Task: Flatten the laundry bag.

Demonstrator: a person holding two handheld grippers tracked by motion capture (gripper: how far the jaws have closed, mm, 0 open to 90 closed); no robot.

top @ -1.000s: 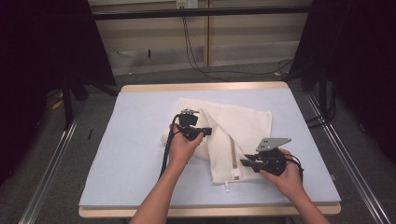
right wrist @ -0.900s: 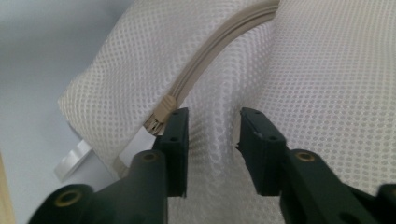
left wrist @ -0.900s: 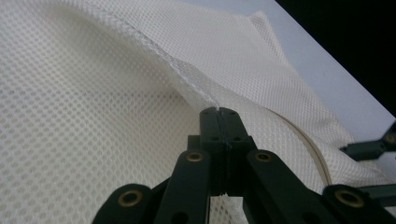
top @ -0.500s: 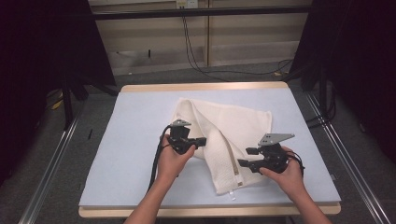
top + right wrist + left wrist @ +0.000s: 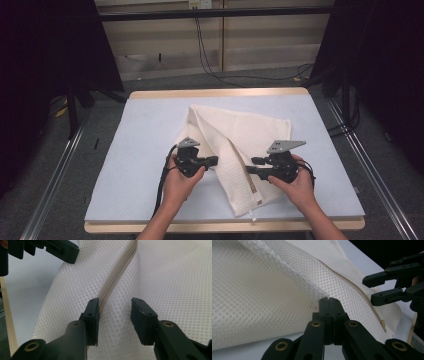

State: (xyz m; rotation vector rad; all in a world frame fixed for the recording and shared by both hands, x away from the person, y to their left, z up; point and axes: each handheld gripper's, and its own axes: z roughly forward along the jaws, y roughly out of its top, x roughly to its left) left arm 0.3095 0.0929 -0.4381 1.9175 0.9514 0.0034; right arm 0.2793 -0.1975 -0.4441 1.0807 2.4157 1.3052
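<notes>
- One cream mesh laundry bag is laid on the pale blue table mat, right of centre, partly folded over, its zipper running along the near-right edge.
- Nothing else is seen on the mat; black cables are seen on the floor beyond the far table edge, dark curtains at left and right.
- Left gripper: held level by the left hand at the bag's left edge, pointing right. Jaws are pressed together on a fold of the mesh, as seen in the left gripper view.
- Right gripper: held level by the right hand at the bag's near-right part, pointing left toward the other gripper. Jaws stand partly apart and have just been closing; the mesh beside the zipper lies between them, not seen pinched.
- The two grippers face each other, near but not touching, with the bag's fold between.
- Count: one bag, two grippers, two hands.
</notes>
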